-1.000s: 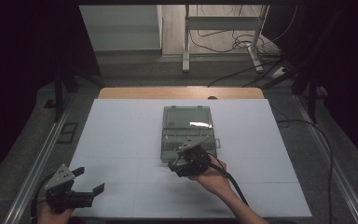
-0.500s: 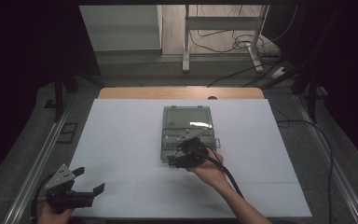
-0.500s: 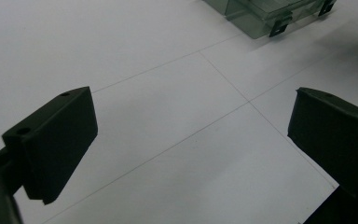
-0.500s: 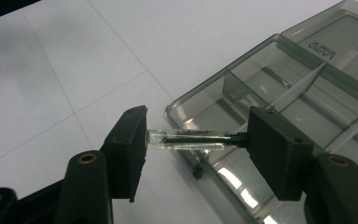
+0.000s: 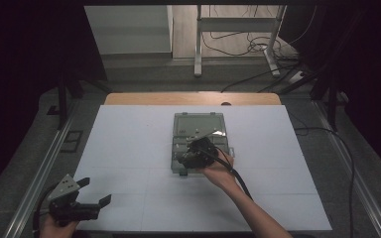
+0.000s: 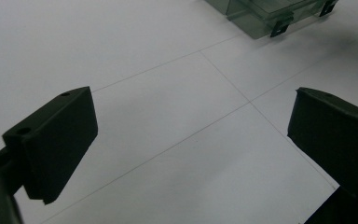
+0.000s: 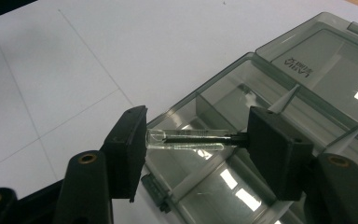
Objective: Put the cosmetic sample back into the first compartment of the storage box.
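Right tongs (image 7: pixel 196 140) are seen clamped end to end on a small clear glass tube (image 7: pixel 186 139), inside which a dark thin rod lies along its length; one black pad is pressed against the tube's closed glass end and the other against its dark-capped end. In the right gripper view the tube is held level, just above the open compartments of a translucent grey plastic organiser box (image 7: pixel 279 93), near the box's front corner, and no contact between tube and box can be made out. The box lid is laid open and flat beyond the compartments, with embossed lettering on it that is too small to be read. In the high view the right tongs (image 5: pixel 187 159) are seen over the near part of the box (image 5: pixel 198 124), which is placed about the middle of the white-covered desk (image 5: pixel 129 148), and the person's right hand (image 5: pixel 218 171) is wrapped around the gripper body, with the cable trailing back along the forearm. Left tongs (image 5: pixel 95 191) are held low at the near left corner of the desk, well apart from the box, with the jaws spread wide and nothing between them; in the left gripper view, bare white desk surface (image 6: pixel 168 116) is seen between the pads and a corner of the box (image 6: pixel 265 16) lies at the top edge.
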Demonstrator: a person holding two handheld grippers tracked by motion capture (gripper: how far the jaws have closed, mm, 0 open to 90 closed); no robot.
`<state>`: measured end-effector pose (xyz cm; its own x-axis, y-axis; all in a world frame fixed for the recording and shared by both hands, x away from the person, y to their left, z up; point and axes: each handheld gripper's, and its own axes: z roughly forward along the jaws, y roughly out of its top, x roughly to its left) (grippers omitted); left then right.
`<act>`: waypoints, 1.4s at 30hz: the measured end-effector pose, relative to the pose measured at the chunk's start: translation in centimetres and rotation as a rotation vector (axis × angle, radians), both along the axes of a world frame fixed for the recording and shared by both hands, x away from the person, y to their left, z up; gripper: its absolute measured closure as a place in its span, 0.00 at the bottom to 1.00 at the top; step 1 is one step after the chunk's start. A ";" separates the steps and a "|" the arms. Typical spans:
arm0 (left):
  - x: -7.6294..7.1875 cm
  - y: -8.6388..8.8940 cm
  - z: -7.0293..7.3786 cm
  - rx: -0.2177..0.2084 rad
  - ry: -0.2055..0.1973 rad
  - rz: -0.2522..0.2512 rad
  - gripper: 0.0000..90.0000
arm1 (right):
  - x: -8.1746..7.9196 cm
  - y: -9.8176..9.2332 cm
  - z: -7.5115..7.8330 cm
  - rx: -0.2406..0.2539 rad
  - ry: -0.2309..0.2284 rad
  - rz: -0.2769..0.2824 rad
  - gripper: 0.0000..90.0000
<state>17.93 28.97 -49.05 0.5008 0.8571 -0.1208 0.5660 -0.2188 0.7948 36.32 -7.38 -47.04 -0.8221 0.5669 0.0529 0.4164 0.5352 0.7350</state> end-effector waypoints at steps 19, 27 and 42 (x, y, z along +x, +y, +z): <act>0.1 0.1 0.0 -0.002 0.006 0.006 0.02 | 2.9 1.1 -1.0 -0.014 -0.007 -0.040 0.44; 0.1 0.1 0.0 -0.002 0.008 0.006 0.02 | 3.8 1.8 -1.4 -0.017 -0.011 -0.050 0.44; 0.1 0.1 0.0 -0.002 0.009 0.007 0.02 | 5.3 2.9 -2.0 -0.034 -0.022 -0.073 0.44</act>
<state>18.02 29.07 -49.08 0.4937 0.8603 -0.1272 0.5744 -0.2127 0.7904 41.57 -4.49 -49.03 -0.7790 0.6268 0.0150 0.4393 0.5286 0.7264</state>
